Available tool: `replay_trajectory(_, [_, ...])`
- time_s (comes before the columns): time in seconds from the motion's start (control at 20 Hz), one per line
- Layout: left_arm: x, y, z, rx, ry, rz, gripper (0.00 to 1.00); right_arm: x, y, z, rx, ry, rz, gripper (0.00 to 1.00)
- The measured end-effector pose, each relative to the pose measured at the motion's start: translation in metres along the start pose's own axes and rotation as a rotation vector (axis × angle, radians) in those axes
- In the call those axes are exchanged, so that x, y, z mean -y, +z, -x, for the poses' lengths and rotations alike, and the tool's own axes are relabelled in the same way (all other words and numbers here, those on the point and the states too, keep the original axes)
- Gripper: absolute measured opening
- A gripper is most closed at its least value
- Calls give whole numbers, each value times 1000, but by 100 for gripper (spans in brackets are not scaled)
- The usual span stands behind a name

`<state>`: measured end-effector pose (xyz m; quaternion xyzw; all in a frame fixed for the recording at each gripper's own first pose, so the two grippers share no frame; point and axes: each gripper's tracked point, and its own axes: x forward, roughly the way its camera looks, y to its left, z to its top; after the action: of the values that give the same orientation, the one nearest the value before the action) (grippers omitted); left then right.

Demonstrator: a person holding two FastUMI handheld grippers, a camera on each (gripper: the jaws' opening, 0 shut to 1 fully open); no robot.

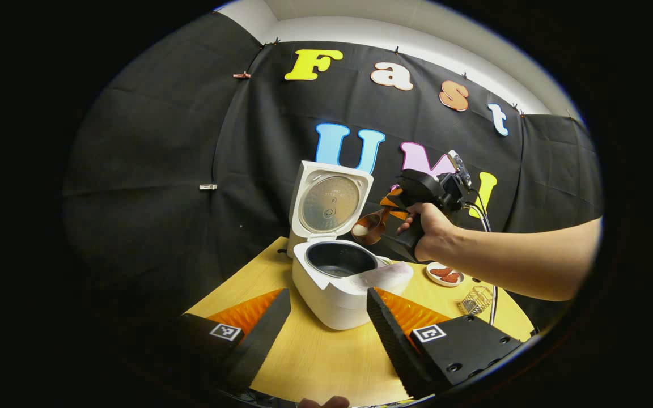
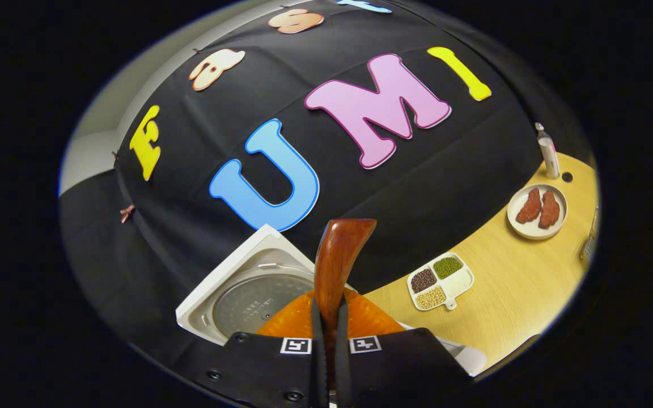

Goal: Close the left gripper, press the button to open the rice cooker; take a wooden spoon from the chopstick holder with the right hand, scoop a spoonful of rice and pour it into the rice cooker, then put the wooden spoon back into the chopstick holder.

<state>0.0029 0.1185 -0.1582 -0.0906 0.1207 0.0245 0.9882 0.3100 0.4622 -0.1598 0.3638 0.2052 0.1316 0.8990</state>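
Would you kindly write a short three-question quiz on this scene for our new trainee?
1. True or false: the rice cooker lid is open.
2. What does the right gripper hold? A) chopsticks B) wooden spoon C) plate
3. Fill in: the left gripper fingers stand ____.

Key: 1 true; 2 B, with rice showing in its bowl in the left gripper view; 3 apart.
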Motion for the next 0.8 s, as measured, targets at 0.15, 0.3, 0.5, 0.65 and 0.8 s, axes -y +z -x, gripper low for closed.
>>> replay_trajectory(0.15, [-6,-6,-3,-1,5,-1,94,-10,-12,-12,-3,20,110,10])
replay_trajectory(0.3, [-6,-13,-3,-11,0,13,94,-19,-24,-18,-1,41,240,10])
replay_trajectory(0.5, [-11,-21,-2,-25,5,29,94,-26,-42,-20,-20,74,409,10])
replay_trajectory(0.65, [-15,-22,-1,-25,15,41,94,-35,-50,-20,-23,116,566,10])
replay_trajectory(0.8, [-19,-26,1,-27,26,43,94,-52,-56,-14,-7,162,724,9])
